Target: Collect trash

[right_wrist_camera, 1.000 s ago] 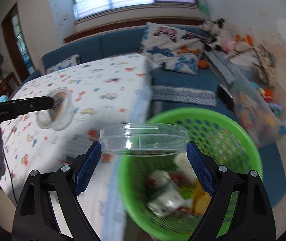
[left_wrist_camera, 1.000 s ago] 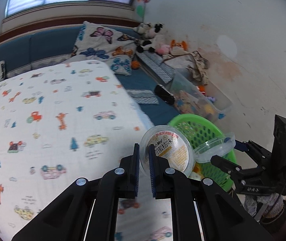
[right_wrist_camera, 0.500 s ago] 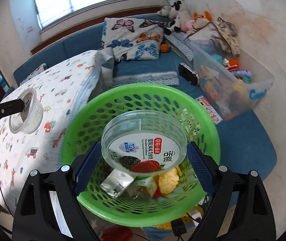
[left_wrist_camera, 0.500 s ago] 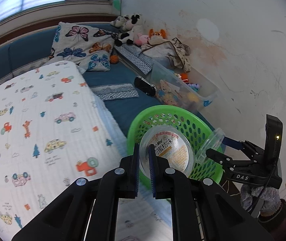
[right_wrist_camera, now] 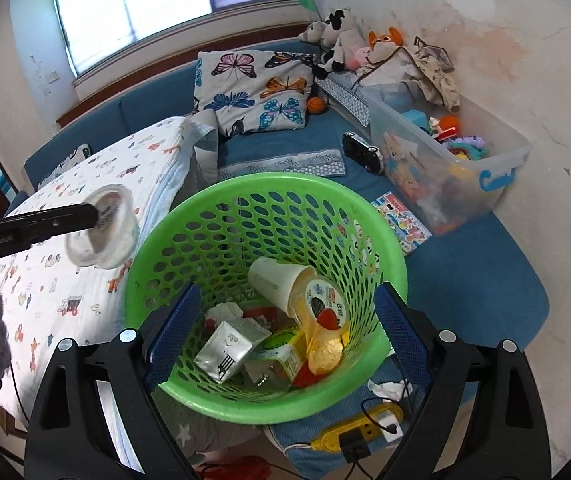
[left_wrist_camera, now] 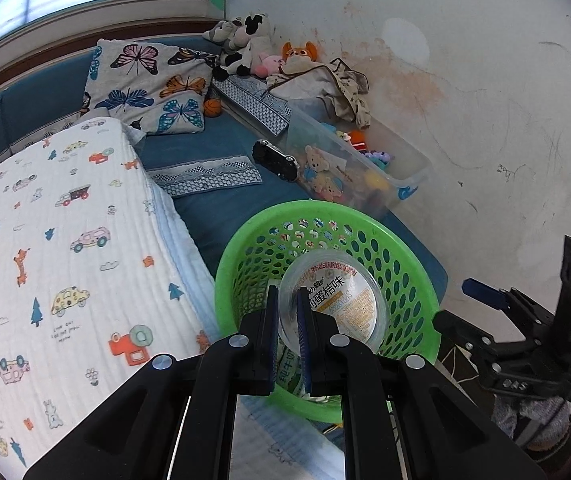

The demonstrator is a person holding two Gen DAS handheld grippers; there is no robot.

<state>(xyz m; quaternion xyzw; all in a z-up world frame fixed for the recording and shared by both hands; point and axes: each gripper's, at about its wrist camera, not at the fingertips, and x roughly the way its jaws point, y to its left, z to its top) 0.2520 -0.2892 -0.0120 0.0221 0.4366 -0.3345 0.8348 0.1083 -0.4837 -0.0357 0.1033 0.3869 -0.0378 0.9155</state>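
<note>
My left gripper (left_wrist_camera: pixel 286 300) is shut on the rim of a clear plastic cup with an orange label (left_wrist_camera: pixel 337 300), held over the left edge of the green basket (left_wrist_camera: pixel 245 248). In the right wrist view that cup (right_wrist_camera: pixel 105 240) hangs just left of the basket rim (right_wrist_camera: pixel 269 184). My right gripper (right_wrist_camera: pixel 285 328) stands over the basket, its jaws opening with nothing between them. A clear cup with a fruit label (right_wrist_camera: pixel 321 312) lies inside the basket, on a white paper cup (right_wrist_camera: pixel 273 280) and a silver carton (right_wrist_camera: pixel 225 348). In the left wrist view the right gripper (left_wrist_camera: pixel 465 308) shows at the right.
A bed with a car-print blanket (left_wrist_camera: pixel 65 240) runs along the left of the basket. A clear toy bin (right_wrist_camera: pixel 445 160) and the wall close off the right. A yellow power strip (right_wrist_camera: pixel 357 428) and cables lie on the floor by the basket's near side.
Both grippers moved from the bed side to over the basket. The right gripper let go of its clear cup, which now lies in the basket. The left still grips its cup.
</note>
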